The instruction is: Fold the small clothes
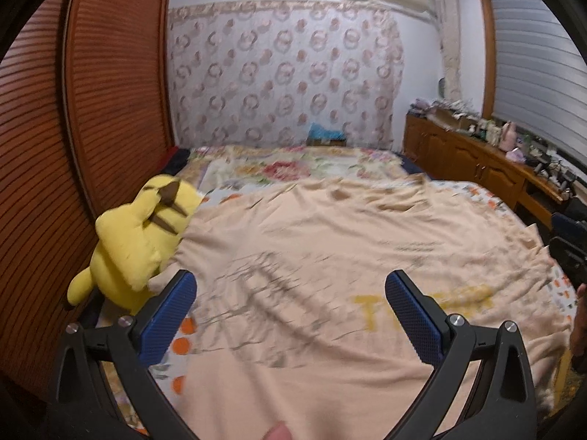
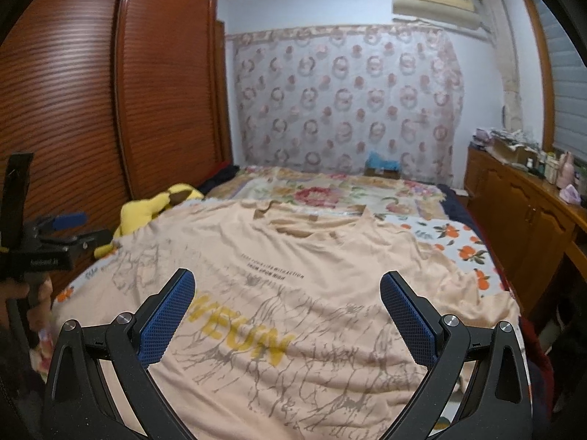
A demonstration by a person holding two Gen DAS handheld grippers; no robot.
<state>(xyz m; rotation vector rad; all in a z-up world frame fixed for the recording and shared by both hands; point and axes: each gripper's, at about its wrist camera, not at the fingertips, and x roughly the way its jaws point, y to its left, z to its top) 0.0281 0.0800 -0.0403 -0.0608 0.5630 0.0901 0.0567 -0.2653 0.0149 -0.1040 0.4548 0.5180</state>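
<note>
A peach T-shirt (image 2: 312, 293) with yellow letters and grey crack-like print lies spread flat on the bed, neck toward the far wall. The same T-shirt (image 1: 330, 256) fills the left wrist view, blurred. My left gripper (image 1: 290, 282) hovers open above the shirt's left part, nothing between its blue pads. My right gripper (image 2: 288, 282) stands open over the shirt's lower middle, also holding nothing. The left gripper (image 2: 69, 227) shows at the left edge of the right wrist view, held by a hand (image 2: 36, 293).
A yellow plush toy (image 1: 139, 242) sits at the bed's left edge against the brown louvred wardrobe (image 1: 91, 110). A floral quilt (image 2: 330, 190) covers the far bed. A wooden cabinet (image 2: 521, 220) with clutter runs along the right. The right gripper's black parts (image 1: 568, 253) show at right.
</note>
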